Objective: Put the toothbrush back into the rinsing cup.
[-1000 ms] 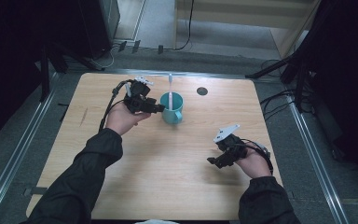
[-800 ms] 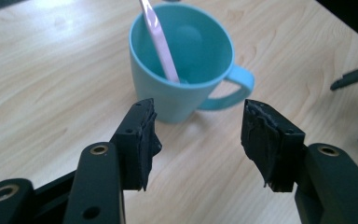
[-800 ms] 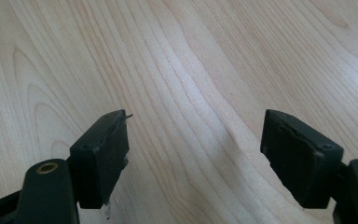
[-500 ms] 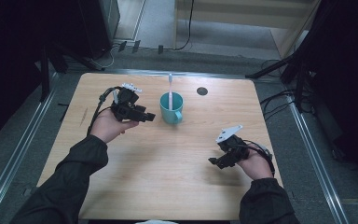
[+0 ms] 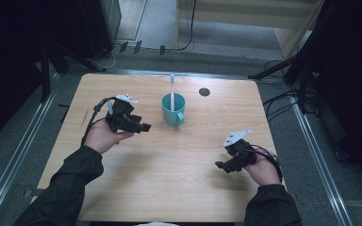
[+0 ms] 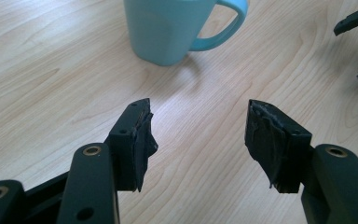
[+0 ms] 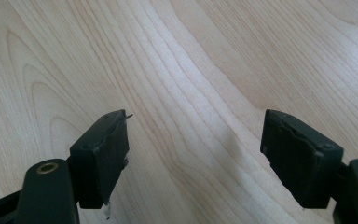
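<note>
The left tongs (image 5: 143, 127), jaws just opened wide and empty, hung just left of the mug (image 5: 173, 108) holding a toothbrush (image 5: 172, 89) mid-bench (image 5: 169, 188). The right tongs (image 5: 221, 165) idled open, empty. A clean retreat would avoid nudging the mug.

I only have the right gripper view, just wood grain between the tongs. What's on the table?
Observer: A teal mug stands near the table's far middle, a toothbrush upright in it.
Operator: Where's the left one?
Observer: The left tongs sit left of the mug, apart from it, pointing toward it; their jaws have just been opening, nothing between them.
Operator: Handle side?
Observer: In the high view the mug handle faces the person's edge, slightly toward your right tongs.
</note>
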A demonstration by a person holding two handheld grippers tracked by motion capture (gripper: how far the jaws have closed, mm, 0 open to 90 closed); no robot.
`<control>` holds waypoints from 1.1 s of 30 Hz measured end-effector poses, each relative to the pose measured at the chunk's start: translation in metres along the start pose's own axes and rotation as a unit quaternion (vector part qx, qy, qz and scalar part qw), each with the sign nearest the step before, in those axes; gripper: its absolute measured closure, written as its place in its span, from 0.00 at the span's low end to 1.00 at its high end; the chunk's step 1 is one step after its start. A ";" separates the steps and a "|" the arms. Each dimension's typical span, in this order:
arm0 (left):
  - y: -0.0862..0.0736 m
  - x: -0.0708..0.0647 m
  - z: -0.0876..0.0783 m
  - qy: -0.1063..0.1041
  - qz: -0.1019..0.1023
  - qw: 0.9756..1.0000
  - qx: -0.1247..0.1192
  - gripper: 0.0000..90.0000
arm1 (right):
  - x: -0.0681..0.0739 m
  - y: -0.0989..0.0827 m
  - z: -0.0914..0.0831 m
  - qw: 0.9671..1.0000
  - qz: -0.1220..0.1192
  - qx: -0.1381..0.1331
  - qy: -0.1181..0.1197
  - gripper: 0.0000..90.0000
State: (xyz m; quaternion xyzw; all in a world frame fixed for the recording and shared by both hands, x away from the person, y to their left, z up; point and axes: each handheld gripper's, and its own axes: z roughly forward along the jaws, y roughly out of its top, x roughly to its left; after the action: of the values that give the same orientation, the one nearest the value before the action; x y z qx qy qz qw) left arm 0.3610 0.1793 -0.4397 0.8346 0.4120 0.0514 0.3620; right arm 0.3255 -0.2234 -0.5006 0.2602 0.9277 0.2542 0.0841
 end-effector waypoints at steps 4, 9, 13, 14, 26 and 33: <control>-0.009 0.001 0.000 0.000 -0.004 1.000 -0.004 0.46 | 0.000 -0.002 -0.001 1.000 0.003 0.000 0.000 0.26; -0.019 0.000 0.002 0.000 -0.008 1.000 -0.003 0.46 | 0.000 -0.004 -0.002 1.000 0.005 -0.001 0.000 0.26; -0.028 0.000 0.003 0.004 -0.008 1.000 0.006 0.46 | 0.000 -0.003 -0.002 1.000 0.003 -0.002 0.000 0.26; -0.030 0.000 0.003 0.005 -0.007 1.000 0.007 0.46 | 0.000 -0.003 -0.002 1.000 0.000 -0.002 0.001 0.26; -0.056 0.007 -0.005 0.020 -0.014 1.000 -0.001 0.45 | 0.001 -0.002 -0.001 1.000 0.000 0.005 0.002 0.26; -0.064 0.017 -0.005 0.030 -0.029 0.999 0.009 0.45 | 0.003 -0.001 0.000 1.000 -0.007 0.007 0.004 0.26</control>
State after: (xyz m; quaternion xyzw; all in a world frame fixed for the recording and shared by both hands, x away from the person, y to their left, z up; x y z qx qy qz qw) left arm 0.3292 0.2199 -0.4809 0.8233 0.4474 0.0621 0.3437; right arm 0.3230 -0.2222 -0.5013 0.2529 0.9316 0.2483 0.0803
